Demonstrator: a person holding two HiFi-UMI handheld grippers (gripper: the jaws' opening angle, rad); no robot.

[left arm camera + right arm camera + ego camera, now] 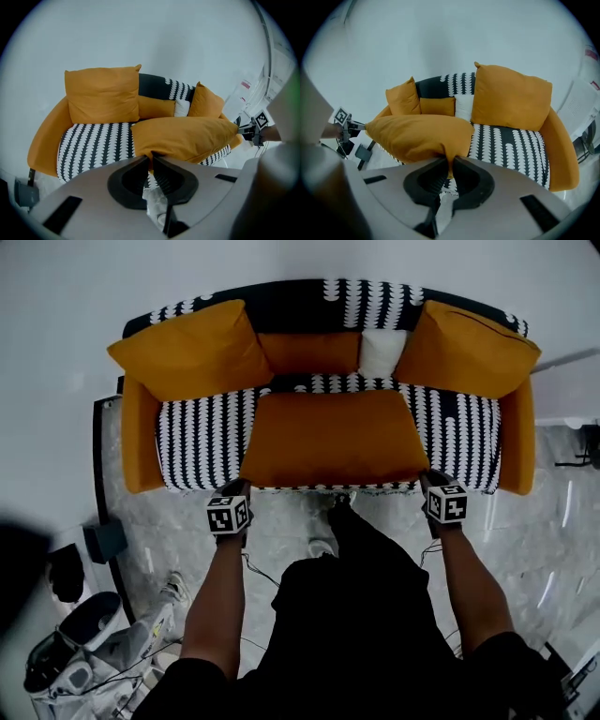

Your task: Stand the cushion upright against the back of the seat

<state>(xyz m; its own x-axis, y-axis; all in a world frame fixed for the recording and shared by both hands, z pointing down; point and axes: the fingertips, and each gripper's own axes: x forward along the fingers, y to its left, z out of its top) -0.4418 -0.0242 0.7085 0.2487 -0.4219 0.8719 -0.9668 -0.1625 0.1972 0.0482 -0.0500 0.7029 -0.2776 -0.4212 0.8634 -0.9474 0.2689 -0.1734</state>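
Gripping the big orange cushion [333, 437] by its two near corners, I see it from the head view stretched out roughly flat over the middle of the sofa seat [197, 437], which is covered in a black-and-white scallop pattern. The left gripper [151, 158] has its dark jaws closed to a narrow gap, with a pinch of orange fabric from the cushion's near left corner caught between them. The right gripper [450, 161] matches it, its jaws narrow and clamped on the near right corner. From both gripper views the cushion hangs between the grippers like a plump, level slab above the front of the seat; I cannot tell whether its far edge touches the seat. It is not upright, and it is not leaning on the backrest [281, 301], which is dark with the same white pattern. Against that backrest stand a large orange pillow at the left corner [192, 348] and another at the right corner [466, 345]. Between them sit a small orange cushion [309, 351] and, just beside it, a small white cushion [382, 352]. The sofa's armrests [141, 432] are orange. Below the sofa, a pale marbled floor [281, 531] shows around my operator's bare forearms and dark clothing.
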